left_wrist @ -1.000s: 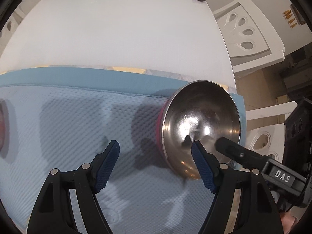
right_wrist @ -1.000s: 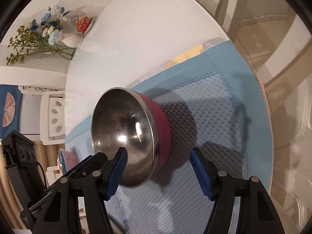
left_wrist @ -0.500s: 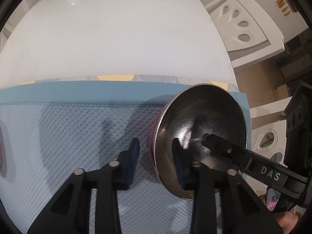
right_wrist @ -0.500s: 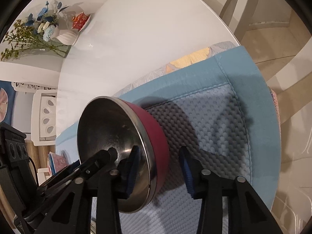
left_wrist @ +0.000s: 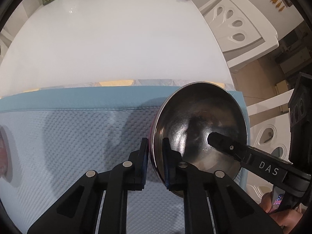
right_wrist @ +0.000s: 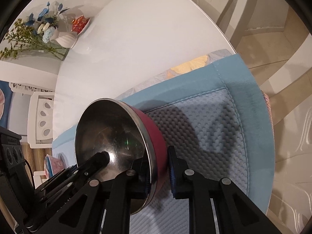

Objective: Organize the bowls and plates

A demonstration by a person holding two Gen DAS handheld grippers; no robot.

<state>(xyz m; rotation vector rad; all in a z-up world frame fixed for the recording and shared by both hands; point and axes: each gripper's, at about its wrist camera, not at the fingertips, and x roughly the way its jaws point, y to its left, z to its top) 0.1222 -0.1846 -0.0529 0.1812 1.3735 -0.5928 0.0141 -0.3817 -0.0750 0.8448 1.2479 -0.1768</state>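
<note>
Both claws clamp the rim of the steel-lined, magenta-walled round bowl. It is tilted on edge near the far right corner of the quilted blue mat. The left gripper pinches one side, the right gripper the other.

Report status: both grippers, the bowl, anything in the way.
Left gripper and right gripper both shut on bowl, one finger inside the rim, one outside. Bowl tilted over blue mat. Nothing in the way on the mat ahead.
</note>
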